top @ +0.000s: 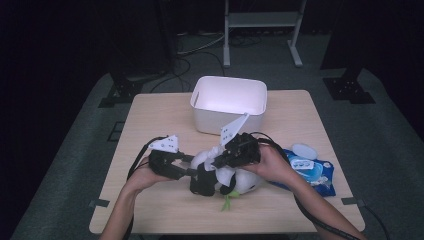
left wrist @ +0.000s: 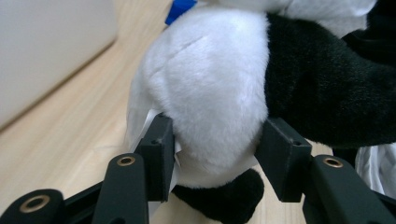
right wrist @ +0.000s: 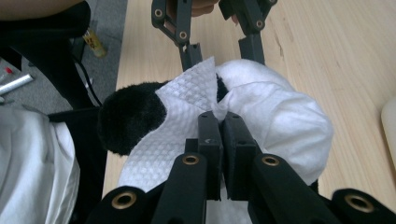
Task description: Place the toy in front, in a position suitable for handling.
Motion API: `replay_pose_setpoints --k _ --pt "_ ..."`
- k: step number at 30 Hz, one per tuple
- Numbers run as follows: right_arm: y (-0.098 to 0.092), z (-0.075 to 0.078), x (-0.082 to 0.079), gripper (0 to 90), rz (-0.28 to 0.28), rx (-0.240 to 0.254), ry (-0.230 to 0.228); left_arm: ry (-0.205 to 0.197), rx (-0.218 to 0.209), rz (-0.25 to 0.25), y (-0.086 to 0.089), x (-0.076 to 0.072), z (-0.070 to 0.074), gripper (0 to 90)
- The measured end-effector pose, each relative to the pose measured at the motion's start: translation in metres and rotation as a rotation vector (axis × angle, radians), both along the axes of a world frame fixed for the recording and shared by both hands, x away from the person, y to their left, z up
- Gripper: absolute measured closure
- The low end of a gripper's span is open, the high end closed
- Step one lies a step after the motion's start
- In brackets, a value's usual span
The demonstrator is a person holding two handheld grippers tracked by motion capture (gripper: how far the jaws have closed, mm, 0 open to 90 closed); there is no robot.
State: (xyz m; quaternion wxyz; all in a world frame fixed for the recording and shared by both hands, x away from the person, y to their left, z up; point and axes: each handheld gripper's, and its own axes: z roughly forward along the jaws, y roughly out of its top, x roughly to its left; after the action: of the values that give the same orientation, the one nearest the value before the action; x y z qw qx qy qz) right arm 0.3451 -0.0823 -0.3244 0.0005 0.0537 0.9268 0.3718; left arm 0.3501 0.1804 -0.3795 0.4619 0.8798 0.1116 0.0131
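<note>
Two tongs grip: left tongs [left wrist: 215, 154] the plush panda [left wrist: 219, 84], right tongs [right wrist: 223, 140] a wet wipe [right wrist: 187, 93].

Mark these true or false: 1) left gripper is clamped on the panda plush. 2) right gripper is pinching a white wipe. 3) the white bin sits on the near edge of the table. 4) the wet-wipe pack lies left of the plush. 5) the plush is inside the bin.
1) True: the left gripper has its jaws pressed into the white part of the panda plush.
2) True: the right gripper is shut on the white wipe draped over the plush.
3) False: the white bin stands toward the far edge.
4) False: the wet-wipe pack lies right of the plush.
5) False: the plush is on the table, in front of the bin.
</note>
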Motion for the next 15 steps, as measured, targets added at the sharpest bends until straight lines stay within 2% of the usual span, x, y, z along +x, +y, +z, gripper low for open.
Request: replay_pose_setpoints --k 2,4,7,11,15 --pt "0.002 0.002 -0.001 86.3 0.002 0.011 -0.007 -0.002 -0.002 0.007 0.003 -0.001 0.007 50.3" --pt "0.004 0.003 -0.001 86.3 0.005 0.015 -0.014 0.000 0.023 0.011 0.002 -0.001 0.010 50.2" --pt "0.010 0.005 -0.002 86.2 0.000 0.015 -0.034 0.010 0.031 -0.018 -0.004 -0.003 0.011 49.6" --pt "0.014 0.004 -0.007 86.4 0.005 -0.041 -0.081 0.020 0.042 -0.007 -0.011 0.000 0.008 48.0" --pt "0.006 -0.001 -0.008 86.5 -0.006 -0.063 -0.084 0.017 0.054 -0.010 -0.022 0.002 0.006 46.5"
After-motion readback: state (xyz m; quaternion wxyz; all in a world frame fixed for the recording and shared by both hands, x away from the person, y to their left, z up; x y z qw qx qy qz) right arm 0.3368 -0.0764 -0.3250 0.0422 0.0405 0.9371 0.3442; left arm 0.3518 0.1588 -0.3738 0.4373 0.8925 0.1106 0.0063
